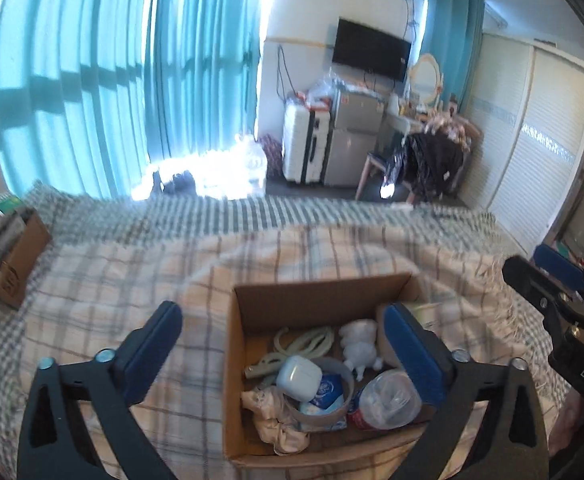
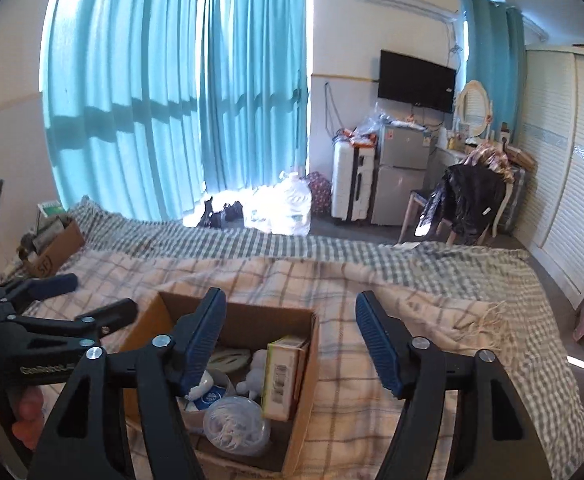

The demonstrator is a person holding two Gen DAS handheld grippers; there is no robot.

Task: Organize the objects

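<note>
An open cardboard box (image 1: 316, 292) sits on the plaid bedspread and shows in the right wrist view too (image 2: 312, 344). It holds a white earbud case (image 1: 298, 374), a roll of tape (image 1: 342, 396), a white figurine (image 1: 358, 344), a cream cable (image 1: 304, 340), a clear lidded container (image 1: 390, 398) and a small carton (image 2: 281, 376). My left gripper (image 1: 287, 334) is open and empty, its fingers straddling the box's left wall. My right gripper (image 2: 292, 338) is open and empty above the box's right side.
A second cardboard box (image 1: 15, 256) with papers stands at the bed's far left. The plaid blanket (image 1: 131, 264) covers the bed. Beyond the bed are teal curtains, a suitcase (image 1: 304, 144), a small fridge (image 1: 354, 136), a chair with clothes (image 1: 432, 160) and a wardrobe.
</note>
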